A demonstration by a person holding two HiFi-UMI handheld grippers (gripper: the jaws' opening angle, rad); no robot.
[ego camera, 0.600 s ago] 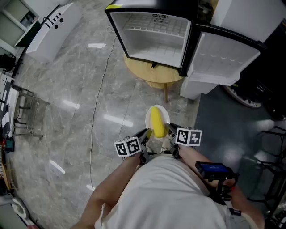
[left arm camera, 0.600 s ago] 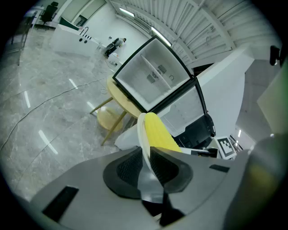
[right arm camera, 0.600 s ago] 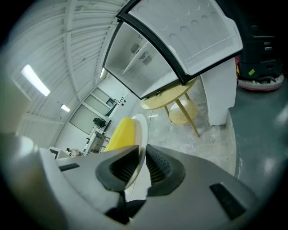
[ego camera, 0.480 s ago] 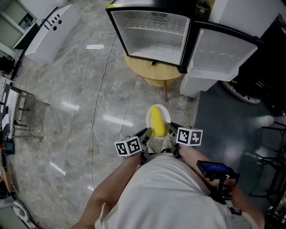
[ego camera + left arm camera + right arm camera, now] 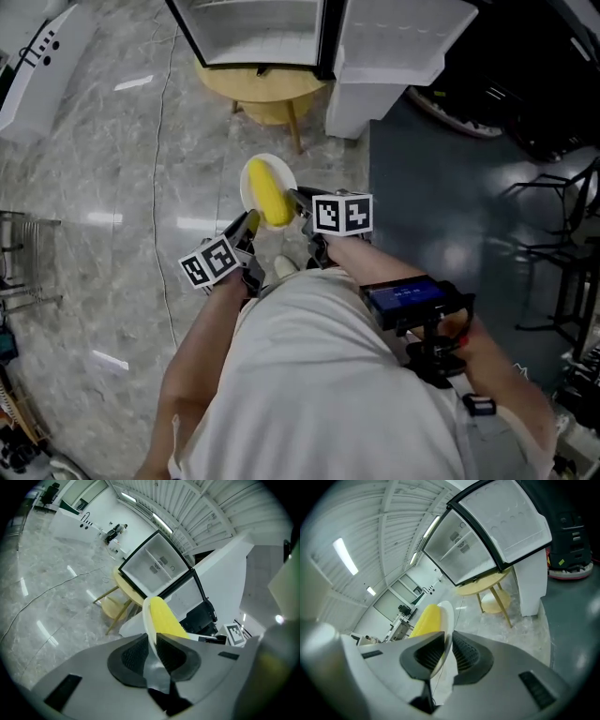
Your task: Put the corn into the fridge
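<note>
A yellow corn cob (image 5: 270, 193) lies on a small white plate (image 5: 251, 176) that I carry in front of me. My left gripper (image 5: 249, 225) is shut on the plate's left rim (image 5: 146, 616), and my right gripper (image 5: 298, 199) is shut on its right rim (image 5: 448, 616). The corn (image 5: 165, 618) shows just past the left pads, and the same corn (image 5: 426, 619) sits beside the right pads. Ahead, the small black fridge (image 5: 258, 28) stands with its door (image 5: 398, 37) swung open on a round wooden table (image 5: 267, 89). Its white inside (image 5: 154, 569) looks bare.
A black cable (image 5: 161, 141) runs across the grey marble floor on the left. Dark floor and black stands (image 5: 553, 244) lie to the right. A white counter (image 5: 37, 66) stands at far left. A blue-screened device (image 5: 405, 298) is strapped to the person's right arm.
The fridge and table have slid up to the top edge of the head view. The plate with the corn and both grippers now sit higher and further left in the picture.
</note>
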